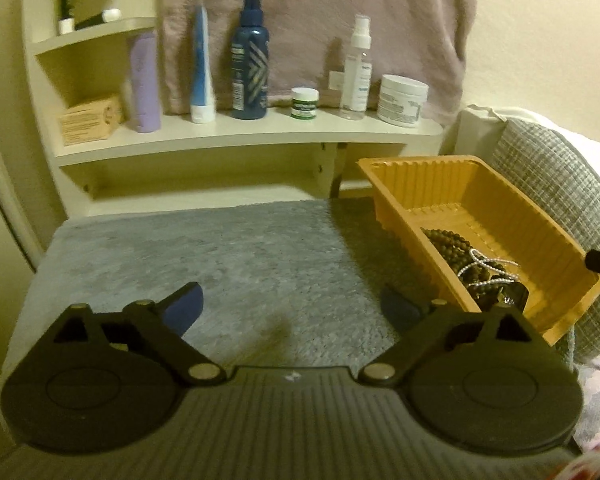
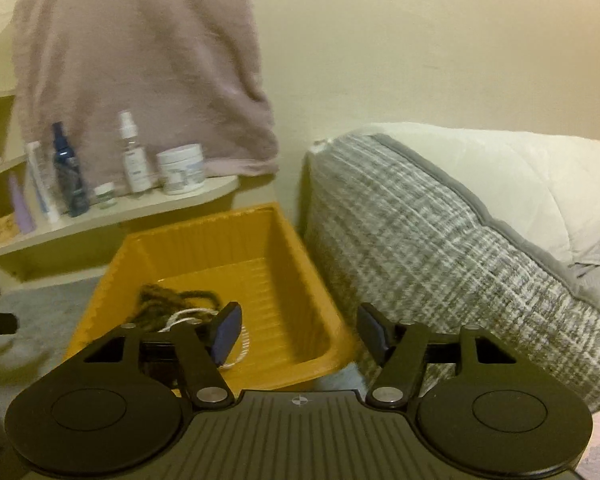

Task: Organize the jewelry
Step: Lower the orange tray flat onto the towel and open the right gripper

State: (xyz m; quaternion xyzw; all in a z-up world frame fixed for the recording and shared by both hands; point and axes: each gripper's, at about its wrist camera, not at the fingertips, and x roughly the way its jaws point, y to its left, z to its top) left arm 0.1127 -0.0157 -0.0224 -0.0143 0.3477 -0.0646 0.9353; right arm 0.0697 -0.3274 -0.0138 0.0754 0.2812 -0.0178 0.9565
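An orange plastic tray (image 1: 512,204) stands on the grey mat (image 1: 240,256) at the right. In it lie dark beaded necklaces (image 1: 452,246) and a white bead strand (image 1: 486,266). My left gripper (image 1: 290,306) is open and empty, low over the mat to the left of the tray. A blurred dark wisp (image 1: 274,334) shows between its fingers; I cannot tell what it is. My right gripper (image 2: 298,332) is open and empty over the tray's near right corner (image 2: 332,356). The dark beads (image 2: 172,300) and the white strand (image 2: 192,316) lie by its left finger.
A cream shelf (image 1: 260,132) behind the mat holds bottles, tubes, jars and a small box. A pink towel (image 1: 312,28) hangs on the wall above it. A grey checked cushion (image 2: 440,248) and white bedding (image 2: 500,172) press against the tray's right side.
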